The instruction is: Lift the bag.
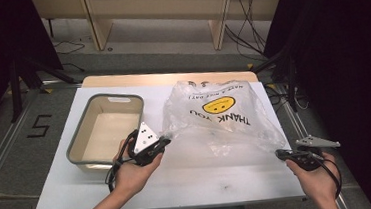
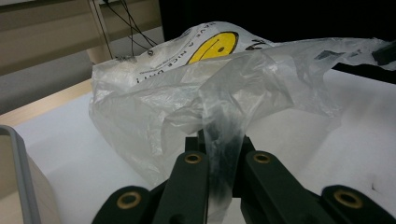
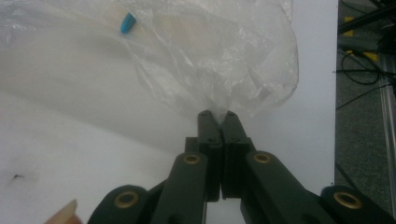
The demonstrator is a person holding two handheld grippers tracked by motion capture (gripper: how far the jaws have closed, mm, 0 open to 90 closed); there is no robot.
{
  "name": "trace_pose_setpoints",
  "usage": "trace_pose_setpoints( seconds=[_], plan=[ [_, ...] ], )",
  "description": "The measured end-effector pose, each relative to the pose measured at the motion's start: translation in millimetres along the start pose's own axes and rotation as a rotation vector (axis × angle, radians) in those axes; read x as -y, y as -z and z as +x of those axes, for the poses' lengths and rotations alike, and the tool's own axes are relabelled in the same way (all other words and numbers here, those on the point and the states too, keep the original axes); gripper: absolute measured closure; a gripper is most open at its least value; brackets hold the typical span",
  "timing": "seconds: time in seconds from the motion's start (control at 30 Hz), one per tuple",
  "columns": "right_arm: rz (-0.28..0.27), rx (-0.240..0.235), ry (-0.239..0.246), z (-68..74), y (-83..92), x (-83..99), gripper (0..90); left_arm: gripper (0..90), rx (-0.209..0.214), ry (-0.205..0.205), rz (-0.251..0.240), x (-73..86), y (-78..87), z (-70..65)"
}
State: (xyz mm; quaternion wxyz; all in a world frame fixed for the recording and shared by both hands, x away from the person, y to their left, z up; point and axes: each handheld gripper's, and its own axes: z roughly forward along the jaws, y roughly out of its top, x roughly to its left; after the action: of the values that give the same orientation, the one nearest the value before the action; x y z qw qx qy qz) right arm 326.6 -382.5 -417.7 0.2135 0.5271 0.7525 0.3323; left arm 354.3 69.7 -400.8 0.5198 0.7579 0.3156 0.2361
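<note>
Between your two grippers hangs the plastic bag (image 1: pixel 219 114): left gripper (image 1: pixel 165 140) pinches one edge, right gripper (image 1: pixel 279 153) clamps the other.

Left forearm enters from the bottom edge, angled up and right; left hand (image 1: pixel 131 174) wrapped around its claw body from below; left claw (image 1: pixel 165 140) points right and away, jaws pressed together, grey plate on top tilted; right hand (image 1: pixel 315 174) low at the right, palm cupping its claw; right claw (image 1: pixel 279 153) points left, jaws shut tight, lying near level.
</note>
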Motion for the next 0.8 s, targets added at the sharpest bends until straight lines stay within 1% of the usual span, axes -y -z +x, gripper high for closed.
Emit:
trace_pose_setpoints(
  seconds=[0.1,0.2,0.4,0.47,0.57,0.8],
  plan=[
    [-0.026,0.007,0.004,0.7,0.3,-1.0,89.5,88.7,-0.006,-0.005,-0.011,-0.3,-0.1,0.8],
    [-0.041,0.008,0.007,2.2,0.5,-2.2,89.6,88.7,-0.012,-0.014,-0.021,-0.3,0.1,1.5],
    [-0.073,0.011,0.018,4.3,2.1,-4.8,89.5,88.7,-0.024,-0.024,-0.056,-3.3,2.8,2.3],
    [-0.086,0.01,0.022,4.5,2.7,-5.4,89.6,88.7,-0.027,-0.03,-0.065,-4.7,4.4,2.8],
    [-0.101,0.014,0.02,5.5,4.1,-6.7,89.5,88.7,-0.028,-0.029,-0.083,-7.4,6.7,3.0],
    [-0.144,0.023,0.034,8.5,6.8,-11.3,89.6,88.7,-0.037,-0.054,-0.122,-16.3,12.8,3.2]
  ],
)
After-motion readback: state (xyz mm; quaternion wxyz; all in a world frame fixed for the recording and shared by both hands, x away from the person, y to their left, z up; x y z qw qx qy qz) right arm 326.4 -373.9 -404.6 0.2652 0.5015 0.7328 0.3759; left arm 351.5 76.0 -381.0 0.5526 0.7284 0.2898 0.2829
